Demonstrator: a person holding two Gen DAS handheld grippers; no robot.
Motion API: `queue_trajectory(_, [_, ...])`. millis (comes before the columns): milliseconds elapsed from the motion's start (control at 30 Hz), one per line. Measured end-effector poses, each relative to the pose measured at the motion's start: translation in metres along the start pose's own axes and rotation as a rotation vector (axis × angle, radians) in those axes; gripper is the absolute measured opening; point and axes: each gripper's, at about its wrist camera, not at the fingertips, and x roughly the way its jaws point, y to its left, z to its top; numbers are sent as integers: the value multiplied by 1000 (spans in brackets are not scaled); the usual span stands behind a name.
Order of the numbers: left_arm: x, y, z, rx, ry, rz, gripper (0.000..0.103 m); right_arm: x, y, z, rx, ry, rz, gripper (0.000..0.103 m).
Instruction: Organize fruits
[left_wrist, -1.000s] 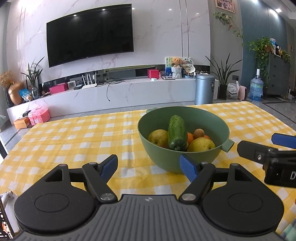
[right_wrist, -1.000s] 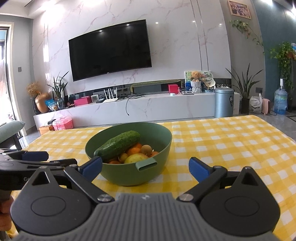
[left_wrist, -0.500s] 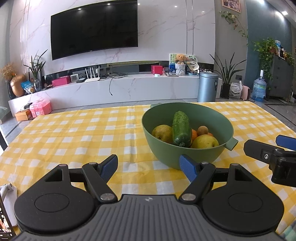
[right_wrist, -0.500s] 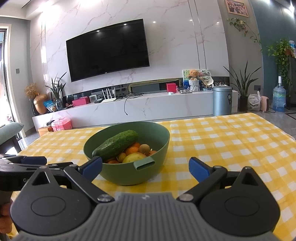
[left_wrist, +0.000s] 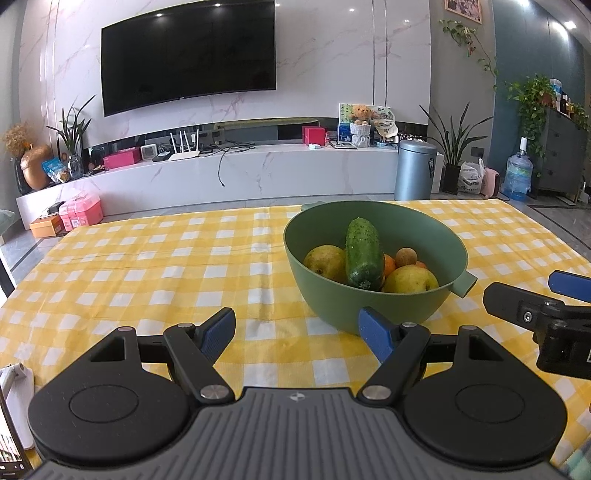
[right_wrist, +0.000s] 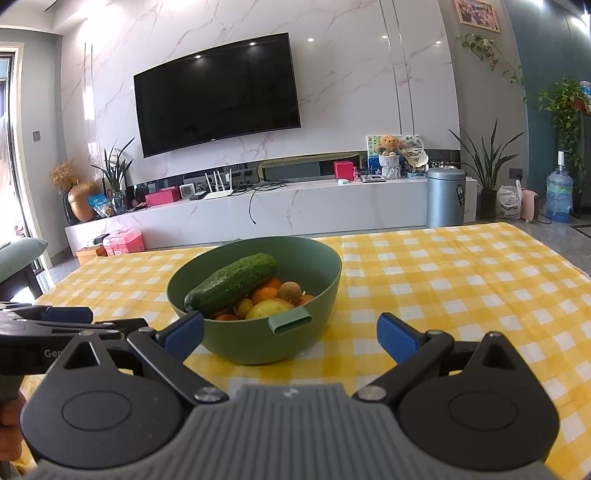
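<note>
A green bowl stands on the yellow checked tablecloth. It holds a cucumber lying on top of yellow pears, oranges and small brown fruits. The bowl also shows in the right wrist view, with the cucumber across its left side. My left gripper is open and empty, just in front and left of the bowl. My right gripper is open and empty, in front of the bowl. Each gripper shows at the edge of the other's view.
The tablecloth stretches wide to the left and right of the bowl. Beyond the table are a white TV console, a wall TV, a grey bin and potted plants.
Both grippers have drawn back and tilted a little, so the bowl sits slightly farther off and lower in view. The jaws stay open. The fruits have not moved.
</note>
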Motion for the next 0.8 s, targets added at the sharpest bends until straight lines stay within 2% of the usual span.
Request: queue_trajectory(800, [1, 0, -1, 0, 3, -1, 89, 2, 1, -1, -8, 8, 2, 96])
